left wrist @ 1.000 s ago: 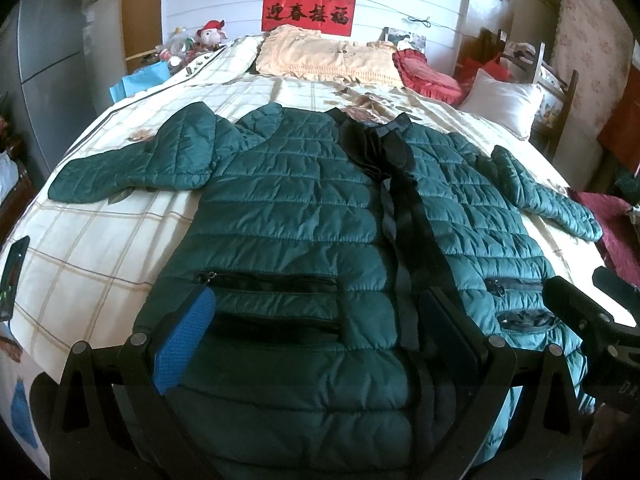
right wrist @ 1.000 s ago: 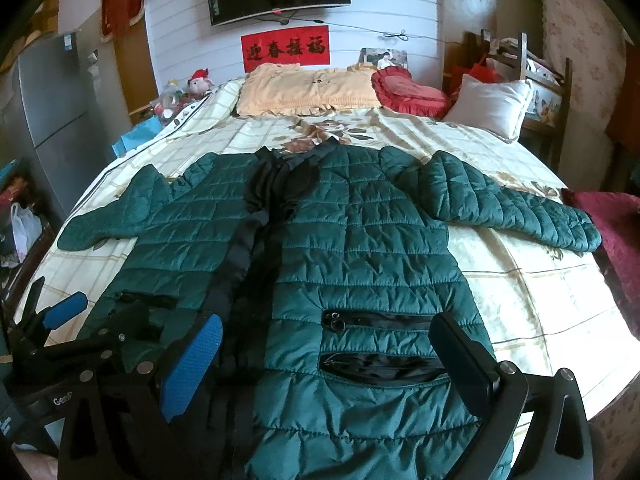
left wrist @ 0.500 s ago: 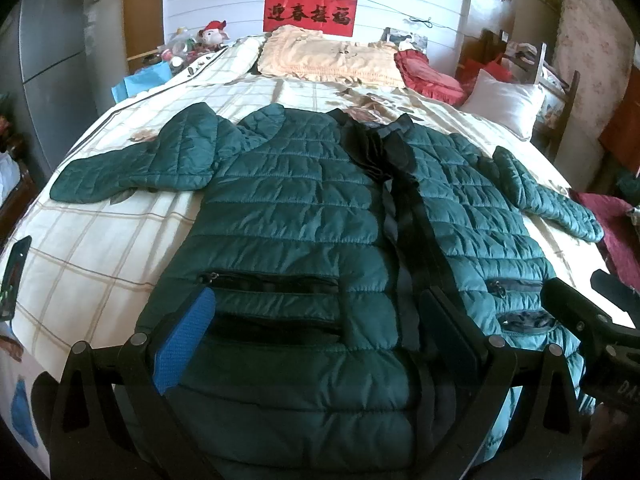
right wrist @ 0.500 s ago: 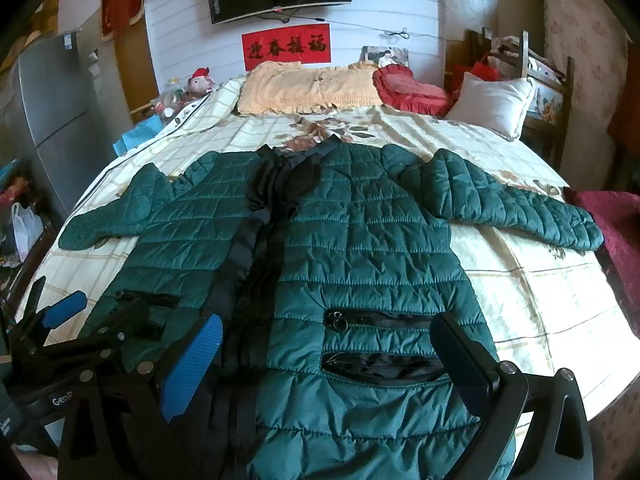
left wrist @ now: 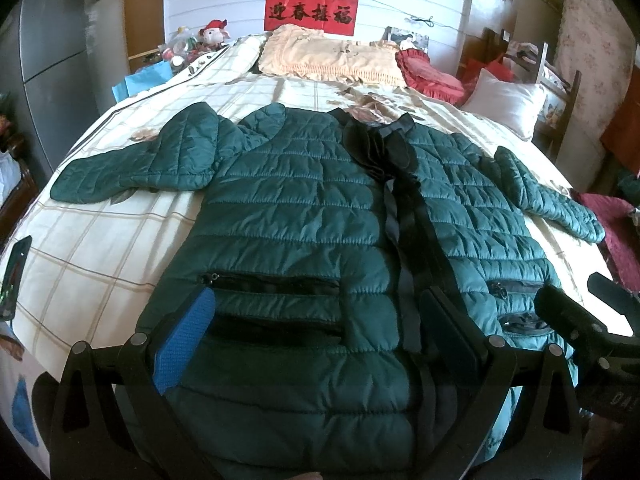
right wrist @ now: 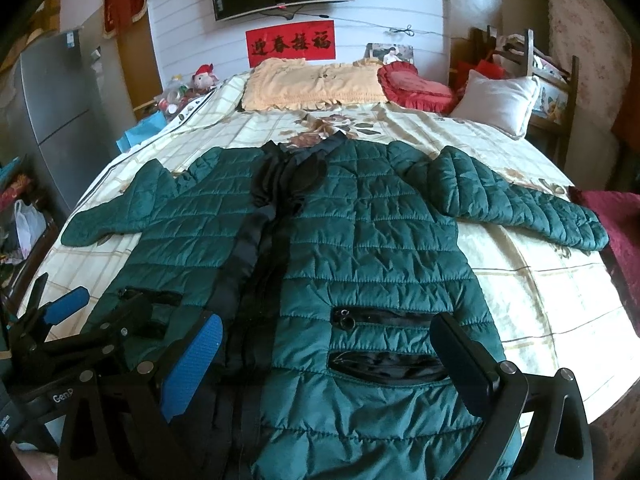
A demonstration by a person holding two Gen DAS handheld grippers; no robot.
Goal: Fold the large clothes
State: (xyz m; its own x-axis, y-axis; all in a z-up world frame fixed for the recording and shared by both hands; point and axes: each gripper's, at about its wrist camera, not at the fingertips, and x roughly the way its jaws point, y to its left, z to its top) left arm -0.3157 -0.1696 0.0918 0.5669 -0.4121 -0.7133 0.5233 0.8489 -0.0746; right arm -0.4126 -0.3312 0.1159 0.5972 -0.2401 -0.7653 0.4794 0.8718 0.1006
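Presently:
- Left gripper (left wrist: 316, 328): spread wide, empty, poised above the hem.
- Right gripper (right wrist: 332, 356): likewise wide apart, holding nothing.
- Green quilted jacket (left wrist: 304, 216): lay flat on bed (left wrist: 100, 248), sleeves outstretched.

Jacket (left wrist: 296, 216): dark green, quilted, black placket and collar. Bedsheet (left wrist: 100, 248): cream, tan grid lines, brown floral print far end. Far pillows: peach (right wrist: 316, 84), red (right wrist: 416, 88), white (right wrist: 496, 100). Wall banner (right wrist: 290, 42): red, black characters. Left finger pads (left wrist: 184, 344): blue.
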